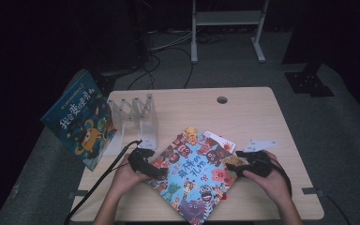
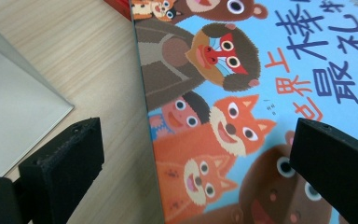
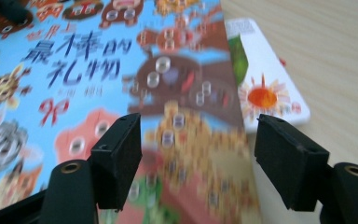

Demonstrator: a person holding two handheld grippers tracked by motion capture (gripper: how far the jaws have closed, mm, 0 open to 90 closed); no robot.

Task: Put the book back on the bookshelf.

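Book (image 1: pixel 194 176) near the counter's (image 1: pixel 262 112) front edge: both hand-held grippers straddle its side edges agape, holding nothing; close squarely before lifting.

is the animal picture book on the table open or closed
Closed: the animal picture book lies flat on the table, front cover up, no inside pages showing.

A dim lab or recording studio. One pale wooden counter (image 1: pixel 262 117) stands on grey carpet (image 1: pixel 337 122). Cables (image 1: pixel 168 51) and metal stand legs (image 1: pixel 227 21) sit behind it.
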